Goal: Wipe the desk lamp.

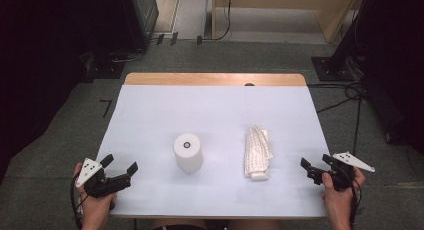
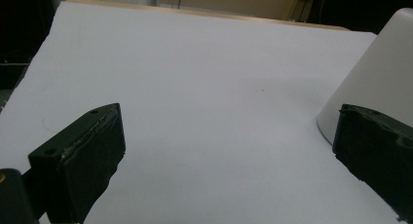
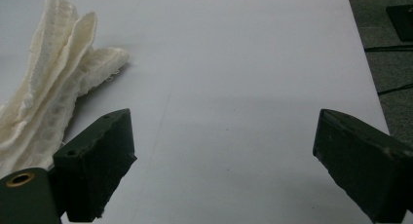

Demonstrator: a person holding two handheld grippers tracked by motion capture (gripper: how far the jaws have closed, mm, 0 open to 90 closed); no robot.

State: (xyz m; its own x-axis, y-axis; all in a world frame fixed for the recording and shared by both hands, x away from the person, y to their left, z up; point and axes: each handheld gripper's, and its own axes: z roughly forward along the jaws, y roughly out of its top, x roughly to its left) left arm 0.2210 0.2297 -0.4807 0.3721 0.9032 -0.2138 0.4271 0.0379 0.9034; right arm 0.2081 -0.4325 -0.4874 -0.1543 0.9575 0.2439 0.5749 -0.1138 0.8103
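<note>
Folded cloth (image 1: pixel 258 152), laid with its long axis running away from the person, is found nearer the wide-open, empty right gripper (image 1: pixel 317 168) than the equally wide, empty left gripper (image 1: pixel 120 165).

Table (image 1: pixel 215 115) evenly lit, surroundings dark; soft shadows; gripper views dim, grainy.

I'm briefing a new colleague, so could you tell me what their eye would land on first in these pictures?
Probably the white cylinder standing upright mid-table, with the folded cream cloth lying to its right. Next, the left gripper and right gripper, both open and empty, at the near corners of the white table cover.
</note>
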